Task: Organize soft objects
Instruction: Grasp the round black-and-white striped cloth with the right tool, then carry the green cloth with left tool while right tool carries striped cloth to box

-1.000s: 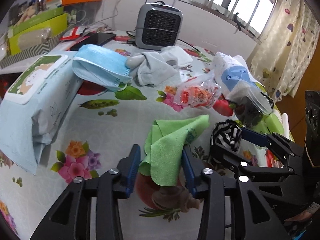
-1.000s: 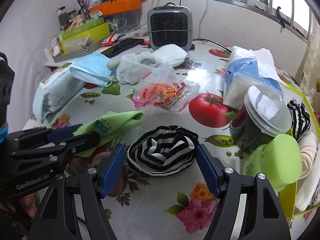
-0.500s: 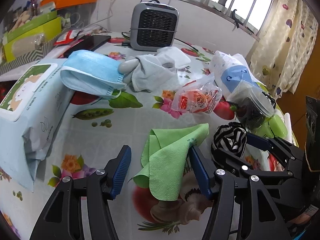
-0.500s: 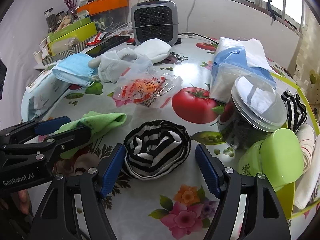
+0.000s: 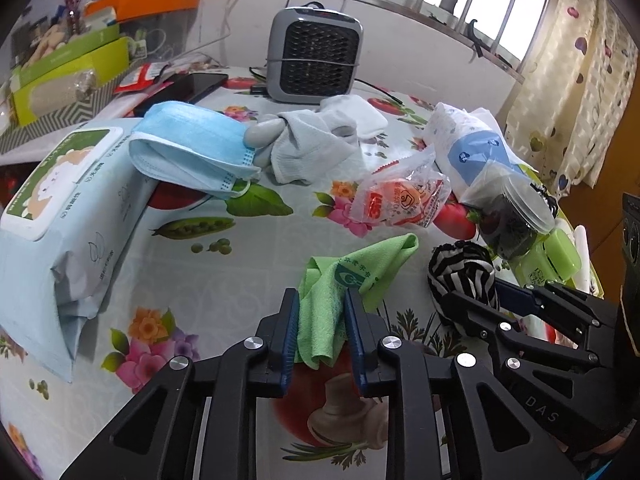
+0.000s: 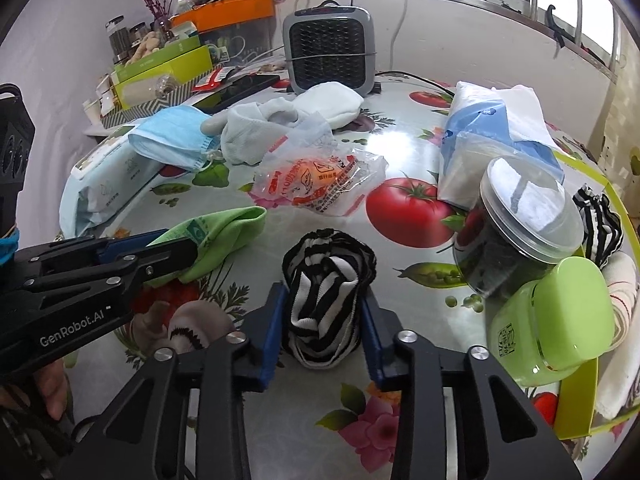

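Looking along my left gripper point(image 5: 322, 312), I see its jaws have just been closing and now pinch the green cloth point(image 5: 344, 292) between the blue pads. The cloth lies on the table point(image 5: 200, 280) near its front edge, its long axis running away from me and to the right, the free corner pointing at the orange snack bag point(image 5: 400, 200). Just to its right sits the striped sock bundle point(image 5: 460, 272), with my other tool on it.

Along my right gripper point(image 6: 322, 320), the jaws have likewise just been closing and squeeze the striped sock bundle point(image 6: 324, 304) from both sides, bunching it tall and narrow. It sits on the table point(image 6: 400, 152) close to the front edge, straight ahead of the tool, with the green cloth point(image 6: 216, 240) to its left. A jar point(image 6: 520, 232) and green container point(image 6: 552, 320) crowd the right edge, so I judge lifting straight up is the safer way out.
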### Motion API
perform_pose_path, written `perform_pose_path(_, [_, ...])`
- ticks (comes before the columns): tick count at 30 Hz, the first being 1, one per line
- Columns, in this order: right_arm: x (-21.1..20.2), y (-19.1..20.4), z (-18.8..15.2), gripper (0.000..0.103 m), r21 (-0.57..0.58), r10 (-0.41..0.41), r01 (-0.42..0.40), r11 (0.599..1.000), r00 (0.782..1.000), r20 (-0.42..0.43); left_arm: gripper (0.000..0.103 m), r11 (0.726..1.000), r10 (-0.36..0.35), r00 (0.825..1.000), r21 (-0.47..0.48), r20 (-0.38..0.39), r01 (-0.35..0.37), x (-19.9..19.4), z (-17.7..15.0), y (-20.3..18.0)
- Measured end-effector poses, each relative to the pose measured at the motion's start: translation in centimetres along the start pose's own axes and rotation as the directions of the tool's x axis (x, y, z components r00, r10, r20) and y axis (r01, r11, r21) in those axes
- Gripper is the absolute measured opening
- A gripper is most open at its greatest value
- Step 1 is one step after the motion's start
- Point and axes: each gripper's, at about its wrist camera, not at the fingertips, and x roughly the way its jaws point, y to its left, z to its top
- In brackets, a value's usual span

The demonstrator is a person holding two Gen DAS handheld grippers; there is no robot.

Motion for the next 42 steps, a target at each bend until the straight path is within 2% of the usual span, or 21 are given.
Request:
perform_pose_path(20, [-1.6, 0.2, -0.1, 0.020, -0.009, 0.001, 0.000, 1.000, 0.999, 0.046, 0.007, 1.000, -0.022, 1.000, 0.008, 0.019, 0.022, -1.0, 0.1, -1.2])
perform_pose_path(33, [-3.6, -0.5, -0.3, 0.010, 0.011, 0.006, -0.007, 1.000, 0.995, 0.095, 0.006, 0.999, -0.044, 0.998, 0.013, 0.044, 0.044, -2.2, 0.5, -2.0])
perform_pose_path(42, [-5.6, -1.2, -0.1, 0.007, 0.020, 0.023, -0.026, 0.999, 0.991, 0.134, 0.006, 0.998, -0.064, 0.994, 0.027, 0.087, 0.062, -3.7, 1.6, -3.0])
